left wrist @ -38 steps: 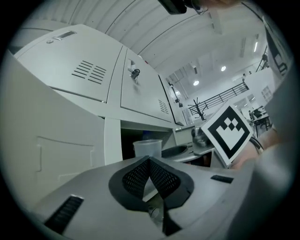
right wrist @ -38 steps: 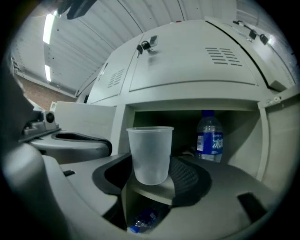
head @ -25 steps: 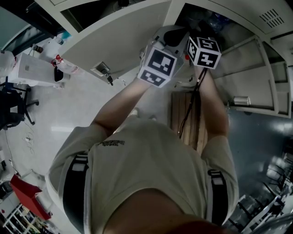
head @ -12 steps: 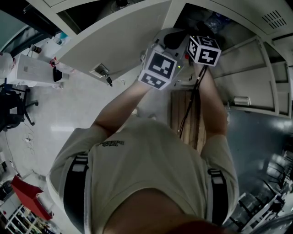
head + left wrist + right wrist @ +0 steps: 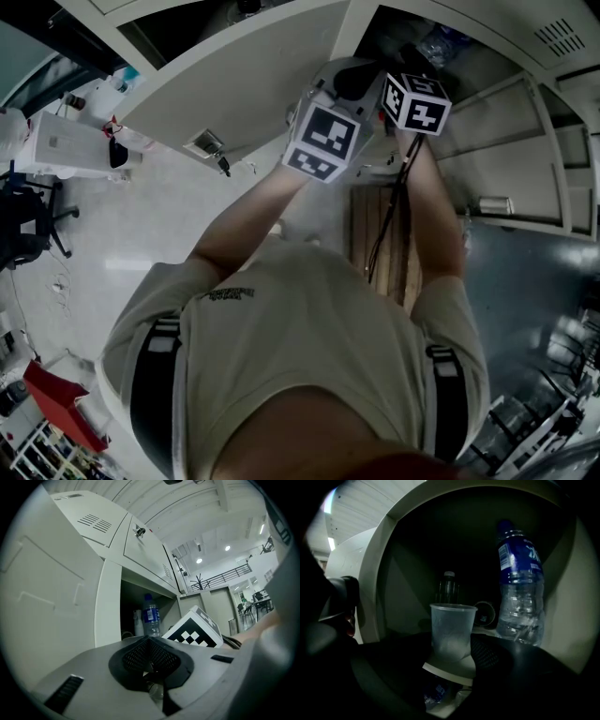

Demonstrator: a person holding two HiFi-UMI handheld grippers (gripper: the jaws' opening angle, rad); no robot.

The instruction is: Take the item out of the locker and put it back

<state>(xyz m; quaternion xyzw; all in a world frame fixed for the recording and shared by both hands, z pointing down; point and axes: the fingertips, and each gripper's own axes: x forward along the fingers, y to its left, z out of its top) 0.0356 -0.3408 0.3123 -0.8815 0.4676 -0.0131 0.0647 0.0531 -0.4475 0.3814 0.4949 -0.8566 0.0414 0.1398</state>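
While the cup (image 5: 451,629) sits gripped in the right claw (image 5: 453,665), the task looks to be in mid-course: the cup is neither resting on the shelf nor carried clear of the locker (image 5: 370,578). It stands upright between the jaws, which press on its lower part, with the dark locker opening straight ahead of the claw. Whether this is the way out or the way back, I cannot tell. Either way, what remains ends with the cup set down inside and let go. The left claw (image 5: 150,660) has its jaws drawn together on nothing and points at the same opening from beside the right one. The cup is clear, thin-walled plastic, slightly tapered, rimmed and apparently empty, so I judge it light and easy to crush. Ahead and to the right of the right claw stands a water bottle (image 5: 519,588) with a blue label. A smaller bottle (image 5: 448,585) stands farther back, behind the cup.
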